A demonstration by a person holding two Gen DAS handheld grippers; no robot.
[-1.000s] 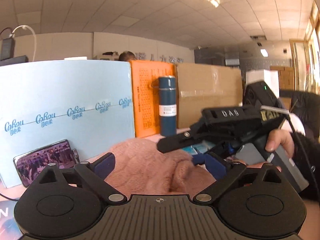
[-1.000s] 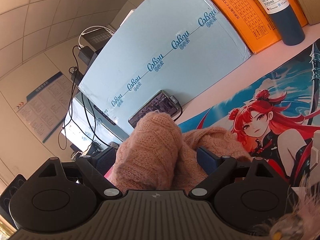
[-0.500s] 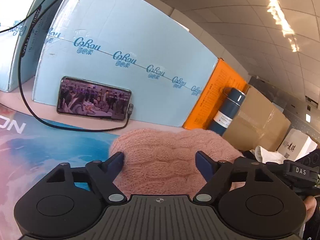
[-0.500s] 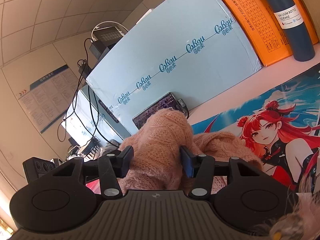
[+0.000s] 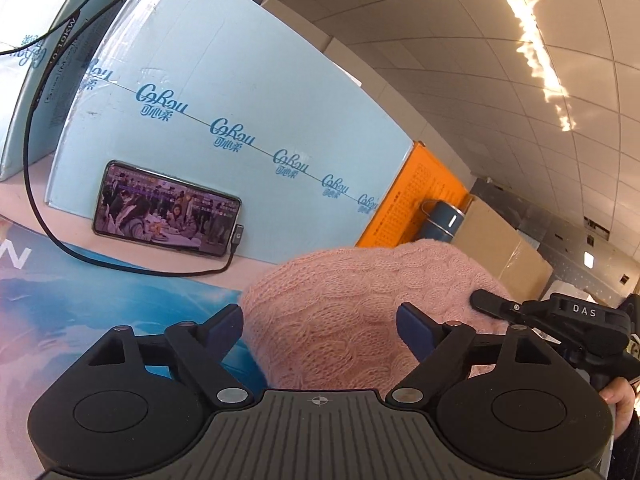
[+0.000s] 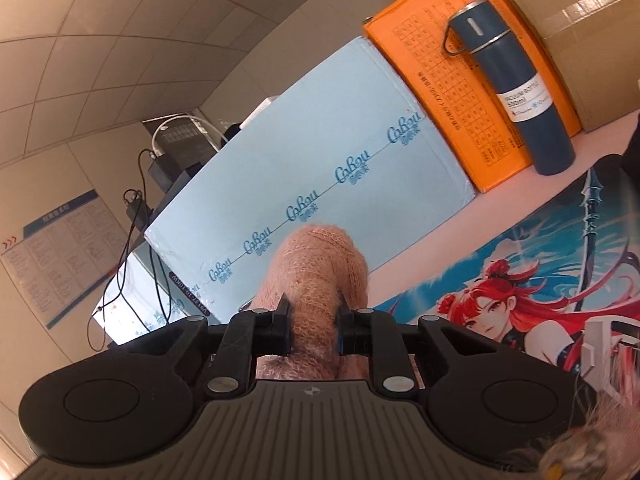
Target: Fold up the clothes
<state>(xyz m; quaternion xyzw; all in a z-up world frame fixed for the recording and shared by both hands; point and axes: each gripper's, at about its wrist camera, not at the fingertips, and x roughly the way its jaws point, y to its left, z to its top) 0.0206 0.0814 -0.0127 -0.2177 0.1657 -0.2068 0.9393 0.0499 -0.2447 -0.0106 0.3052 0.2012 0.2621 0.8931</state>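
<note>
The fuzzy pink cable-knit sweater (image 5: 360, 320) lies bunched in a mound on the worktop, near the cameras and partly over the printed anime desk mat (image 6: 520, 280). It looks light, soft and limp — a loose, airy knit that should sag and stretch wherever it is lifted, and could snag on a hard edge. It will not slip much, since the fuzz grips the pads. The best holds are probably a doubled ridge or a hem rather than a single layer, which would pull out of shape.

The right gripper (image 6: 313, 320) is closing, its fingers (image 6: 285, 314) already pinching a rolled fold of the knit that stands up between them. The left gripper (image 5: 320, 318) has its fingers spread wide and is opening, with the sweater's mound between the blue pads but not pressed by them. In the left wrist view the right gripper's black body reaches in from the right, touching the mound.

The worktop (image 5: 168, 258) is pale pink and smooth, with the glossy mat covering the near part. Along the far edge stand a light blue printed carton (image 5: 240, 120), an orange box (image 6: 460, 80), a dark blue vacuum bottle (image 6: 516, 92) and a brown cardboard box (image 5: 504, 248). A phone (image 5: 166, 210) with a cable leans against the carton. Overhead are ceiling tiles and a strip light.
</note>
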